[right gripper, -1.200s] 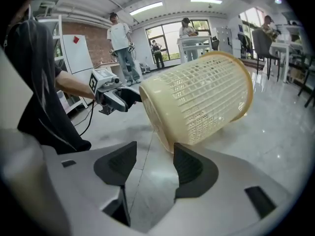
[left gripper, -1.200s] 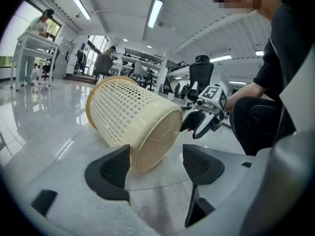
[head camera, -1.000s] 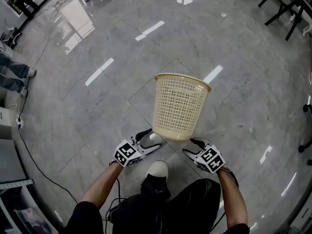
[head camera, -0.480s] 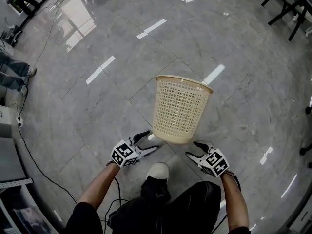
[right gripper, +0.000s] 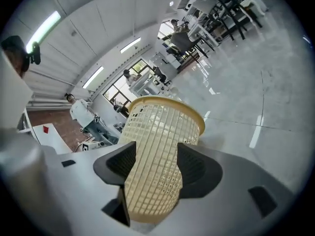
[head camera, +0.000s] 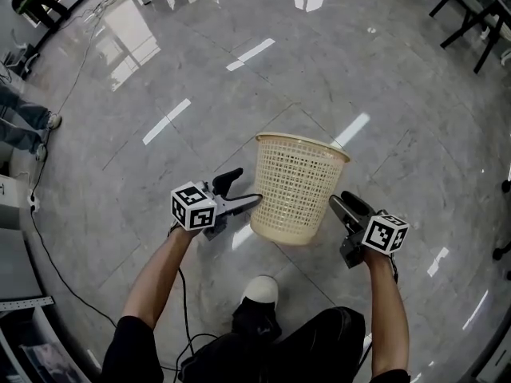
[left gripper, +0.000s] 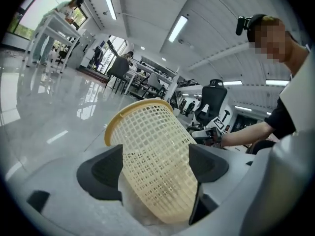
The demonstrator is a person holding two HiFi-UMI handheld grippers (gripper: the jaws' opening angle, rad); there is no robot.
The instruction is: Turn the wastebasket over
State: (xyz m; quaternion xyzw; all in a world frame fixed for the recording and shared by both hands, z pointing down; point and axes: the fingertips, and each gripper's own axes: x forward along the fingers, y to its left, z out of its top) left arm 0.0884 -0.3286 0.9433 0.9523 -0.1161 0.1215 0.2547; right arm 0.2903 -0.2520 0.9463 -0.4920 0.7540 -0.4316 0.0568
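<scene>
**Wastebasket upright on the floor, a gripper at each side**

Nearest is the person's own shoe [head camera: 259, 291], planted on the glossy grey floor [head camera: 160, 238]. Just past it both arms reach out. The left gripper [head camera: 242, 188] has its jaws spread wide and still opening, with nothing pinched. The right gripper [head camera: 345, 201] also has its jaws apart, pressing on nothing.

Between the two stands the wastebasket [head camera: 297, 186]. It is pale cream plastic, its wall an open lattice of small square holes under a solid, slightly yellower rim. It tapers toward the base and sits mouth up. The left gripper's tips lie at its lower left wall, so close that I cannot tell whether they touch. The right gripper sits just beside its lower right wall.

Only the head view shows both grippers flanking the basket at once. Each gripper view frames the lattice in the gap between its own jaws, beyond the pads rather than squeezed by them. The left gripper view also catches the other arm past the basket and a black office chair [left gripper: 215, 100] farther off.

Farther out, a dark cable [head camera: 49, 250] runs across the floor at the left. Another person's legs [head camera: 24, 126] stand at the far left edge.
</scene>
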